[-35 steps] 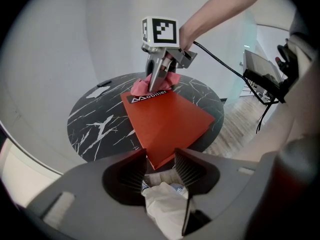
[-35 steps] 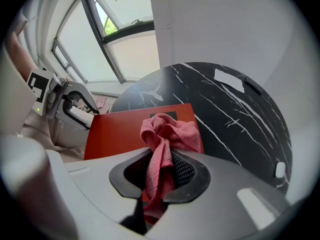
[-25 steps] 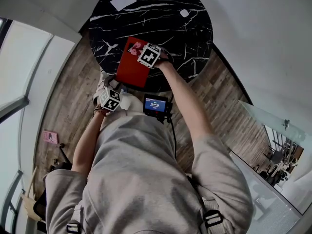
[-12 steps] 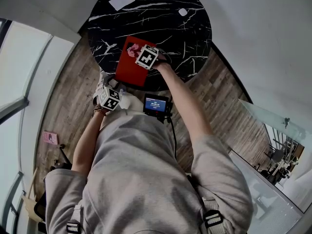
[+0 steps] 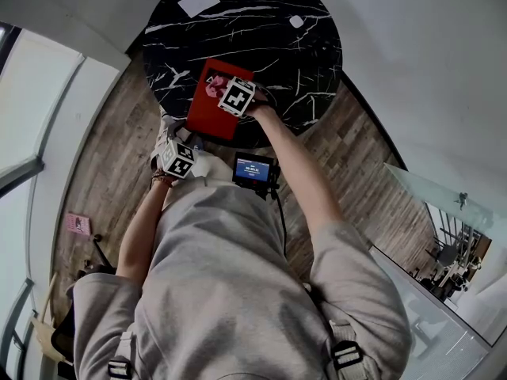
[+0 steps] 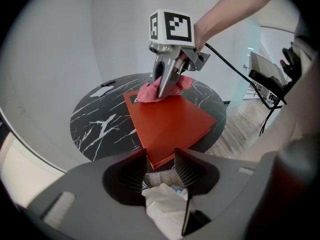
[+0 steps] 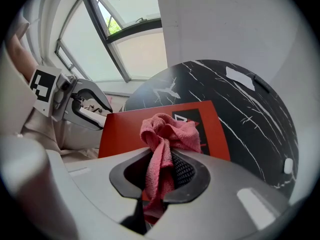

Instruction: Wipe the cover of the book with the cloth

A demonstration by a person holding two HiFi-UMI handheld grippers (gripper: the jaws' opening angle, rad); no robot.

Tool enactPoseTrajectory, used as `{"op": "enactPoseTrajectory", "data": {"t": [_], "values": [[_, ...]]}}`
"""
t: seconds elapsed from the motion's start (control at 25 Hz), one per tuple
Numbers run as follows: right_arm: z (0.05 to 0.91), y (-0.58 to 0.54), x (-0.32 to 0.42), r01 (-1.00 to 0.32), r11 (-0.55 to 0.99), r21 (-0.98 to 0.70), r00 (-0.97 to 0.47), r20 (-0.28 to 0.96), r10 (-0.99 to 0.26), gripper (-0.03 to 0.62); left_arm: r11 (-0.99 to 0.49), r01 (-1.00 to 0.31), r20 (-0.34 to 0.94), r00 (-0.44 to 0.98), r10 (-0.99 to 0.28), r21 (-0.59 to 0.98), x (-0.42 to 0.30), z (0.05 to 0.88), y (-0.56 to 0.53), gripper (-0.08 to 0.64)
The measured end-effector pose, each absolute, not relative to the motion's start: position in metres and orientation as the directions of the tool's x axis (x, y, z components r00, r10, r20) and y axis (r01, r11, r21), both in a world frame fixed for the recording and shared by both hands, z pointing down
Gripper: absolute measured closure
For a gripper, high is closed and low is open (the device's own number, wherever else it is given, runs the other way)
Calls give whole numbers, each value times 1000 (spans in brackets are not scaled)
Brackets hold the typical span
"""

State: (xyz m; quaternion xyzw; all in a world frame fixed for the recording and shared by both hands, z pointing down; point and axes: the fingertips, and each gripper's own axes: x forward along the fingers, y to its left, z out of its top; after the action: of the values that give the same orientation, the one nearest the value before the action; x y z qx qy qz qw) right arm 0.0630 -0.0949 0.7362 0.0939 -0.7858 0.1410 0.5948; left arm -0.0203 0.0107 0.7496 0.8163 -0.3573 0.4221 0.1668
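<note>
A red book [image 5: 207, 109] lies on the near edge of the round black marble table [image 5: 269, 46]. My right gripper [image 5: 224, 90] is shut on a pink cloth [image 5: 212, 85] and presses it onto the far part of the cover. In the right gripper view the cloth [image 7: 165, 134] bunches out between the jaws over the book [image 7: 125, 126]. In the left gripper view the same cloth [image 6: 170, 88] sits on the book [image 6: 170, 124]. My left gripper [image 6: 160, 168] hangs open and holds nothing, just off the table's near edge below the book's corner.
A white sheet of paper [image 5: 200, 1] and a small white disc [image 5: 296, 20] lie on the far part of the table. A small device with a blue screen [image 5: 253, 169] hangs at the person's chest. Wooden floor surrounds the table; a window wall stands at the left.
My right gripper has slid the cloth a little to the left and nearer across the cover. The left gripper has stayed where it was.
</note>
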Motion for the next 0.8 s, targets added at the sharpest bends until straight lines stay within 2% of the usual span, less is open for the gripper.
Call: {"op": "enactPoseTrajectory", "data": {"t": [0.8], "values": [[741,-69,55,-307,932,-192,-269,957,109,517,-682,-730,807,379,-452,-39,-20,748,10,387]]}}
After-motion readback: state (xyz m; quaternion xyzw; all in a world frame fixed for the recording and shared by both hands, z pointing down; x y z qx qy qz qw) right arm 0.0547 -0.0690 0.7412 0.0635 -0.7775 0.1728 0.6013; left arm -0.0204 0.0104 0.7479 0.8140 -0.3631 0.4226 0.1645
